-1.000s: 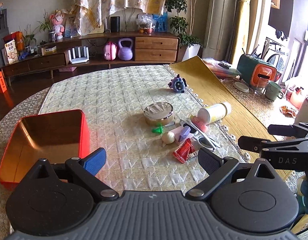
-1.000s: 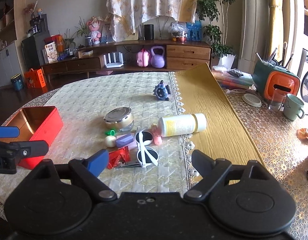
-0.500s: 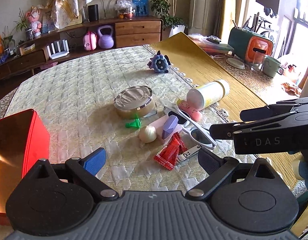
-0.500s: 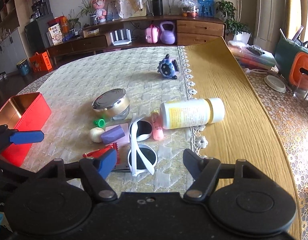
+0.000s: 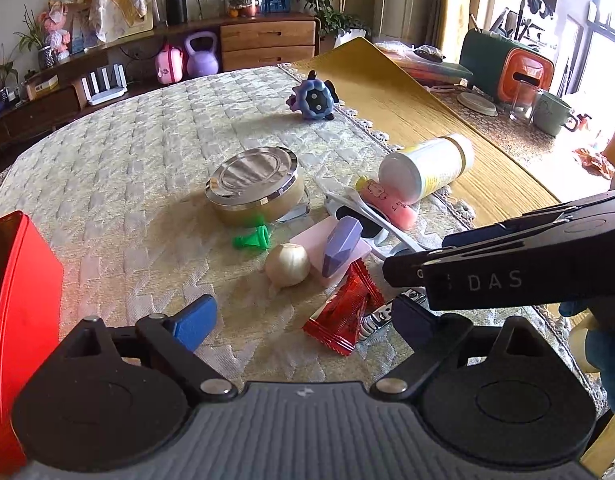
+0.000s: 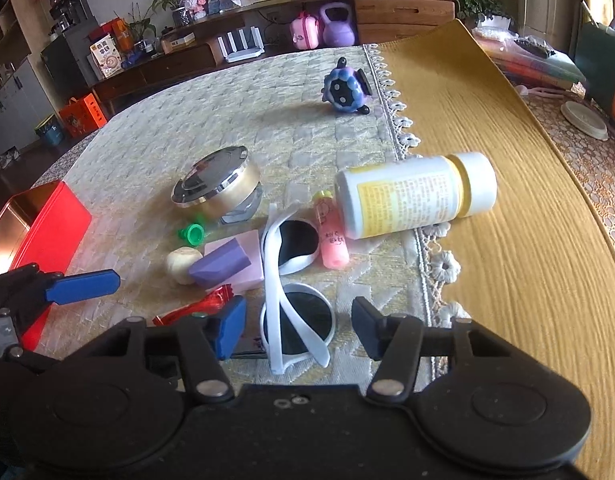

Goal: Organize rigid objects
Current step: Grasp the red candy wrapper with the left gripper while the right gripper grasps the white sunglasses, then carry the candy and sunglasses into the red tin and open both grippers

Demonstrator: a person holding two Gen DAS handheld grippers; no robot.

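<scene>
Both lower, nearer clutter — right gripper (image 6: 297, 322) closing around sunglasses (image 6: 297, 280), left gripper (image 5: 303, 320) closing, empty.

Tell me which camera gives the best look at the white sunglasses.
The right wrist view: the white sunglasses lie folded and nearly whole, just ahead of the right gripper. In the left wrist view the sunglasses are mostly hidden behind the purple block and that gripper.

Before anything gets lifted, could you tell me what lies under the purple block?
The purple block rests on a flat pink slab. What lies beneath that slab is covered.
</scene>
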